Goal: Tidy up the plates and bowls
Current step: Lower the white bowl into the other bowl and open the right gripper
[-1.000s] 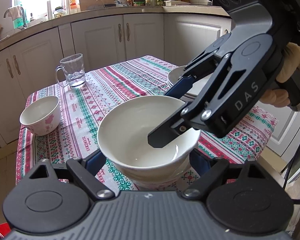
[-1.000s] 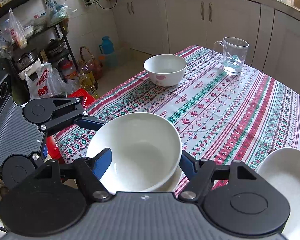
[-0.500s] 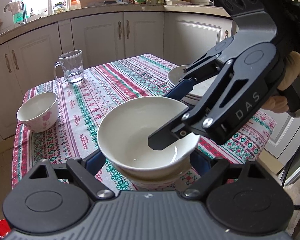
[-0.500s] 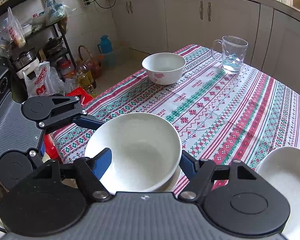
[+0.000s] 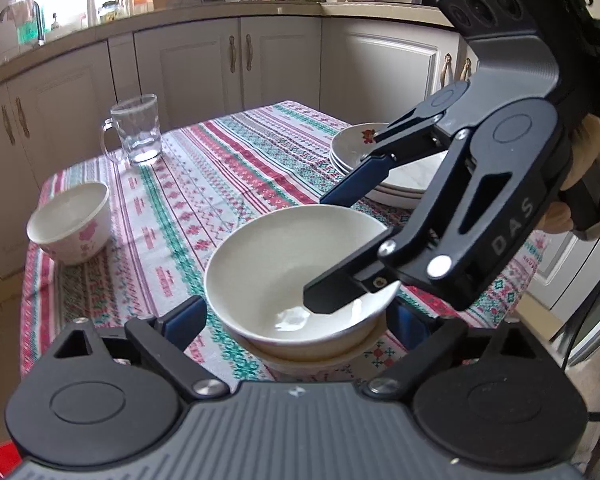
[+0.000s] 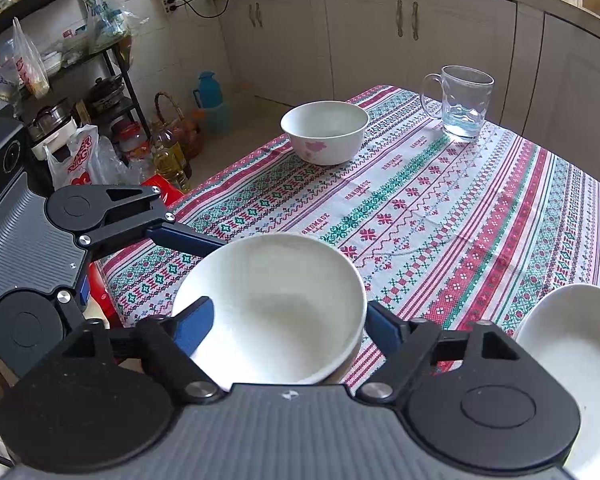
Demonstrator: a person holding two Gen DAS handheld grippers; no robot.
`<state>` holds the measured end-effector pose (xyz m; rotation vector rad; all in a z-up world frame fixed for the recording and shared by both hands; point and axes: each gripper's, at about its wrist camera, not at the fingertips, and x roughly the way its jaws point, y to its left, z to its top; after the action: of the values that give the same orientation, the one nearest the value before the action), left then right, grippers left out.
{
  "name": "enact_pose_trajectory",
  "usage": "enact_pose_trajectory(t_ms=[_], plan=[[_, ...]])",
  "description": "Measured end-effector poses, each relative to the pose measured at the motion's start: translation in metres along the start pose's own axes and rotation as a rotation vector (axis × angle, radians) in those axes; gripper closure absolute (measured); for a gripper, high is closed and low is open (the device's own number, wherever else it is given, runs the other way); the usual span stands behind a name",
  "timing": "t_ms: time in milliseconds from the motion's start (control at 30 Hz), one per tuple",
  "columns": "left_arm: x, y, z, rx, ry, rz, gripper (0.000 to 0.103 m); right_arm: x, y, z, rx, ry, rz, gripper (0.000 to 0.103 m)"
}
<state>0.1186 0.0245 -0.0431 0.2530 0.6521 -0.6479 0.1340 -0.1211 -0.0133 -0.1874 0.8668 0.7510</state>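
A plain white bowl (image 5: 296, 276) sat nested in a second bowl (image 5: 320, 354) near the surface's (image 5: 228, 184) close edge, on a striped patterned tablecloth (image 6: 440, 208).

Left tool (image 5: 296, 316): jaws had just been opening, now spread wide either side of the stacked bowls, blue pads (image 5: 184, 316) clear of the rim on the side visible; the other pad mostly hidden behind the bowl.

Right tool (image 6: 288, 322): jaws had just been opening too. One blue finger (image 6: 194, 324) stood inside the top bowl, the other outside the rim, wall between them, no longer pinched. In the left view its lower finger hung over the bowl's interior, the upper one reaching past toward the plates.

A stack of plates (image 5: 364, 152) with a red flower mark lay beyond the bowls, well apart. A smaller bowl with a pink flower (image 6: 324, 130) stood at the far corner, a glass mug (image 6: 464, 102) holding a little water near it. A gloved hand (image 5: 588, 168) gripped the right tool's handle.
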Motion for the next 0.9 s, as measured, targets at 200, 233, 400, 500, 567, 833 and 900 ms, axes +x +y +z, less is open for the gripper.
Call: enact_pose_trajectory(t_ms=[200,233,400,500,567,833,900], plan=[[-0.009,0.001,-0.002,0.016,-0.004,0.017,0.006,-0.009,0.002,-0.004,-0.007,-0.029,-0.024,0.0],[-0.011,0.002,-0.003,0.013,-0.004,0.016,0.006,-0.01,0.003,-0.005,-0.01,-0.033,-0.034,0.0],[-0.02,0.004,-0.009,-0.008,0.002,0.005,0.006,-0.013,0.005,-0.015,-0.016,-0.035,-0.079,0.0],[-0.023,0.005,-0.012,-0.013,0.0,0.019,0.006,-0.012,0.005,-0.02,-0.005,-0.037,-0.089,0.0],[-0.026,0.006,-0.012,-0.018,-0.003,0.022,0.006,-0.012,0.005,-0.022,0.008,-0.037,-0.092,0.0],[-0.046,0.021,-0.016,-0.044,-0.068,0.087,0.006,-0.03,0.012,-0.007,-0.046,-0.07,-0.143,0.0],[-0.047,0.031,-0.017,-0.063,-0.084,0.116,0.006,-0.032,0.012,0.001,-0.052,-0.071,-0.147,0.0]])
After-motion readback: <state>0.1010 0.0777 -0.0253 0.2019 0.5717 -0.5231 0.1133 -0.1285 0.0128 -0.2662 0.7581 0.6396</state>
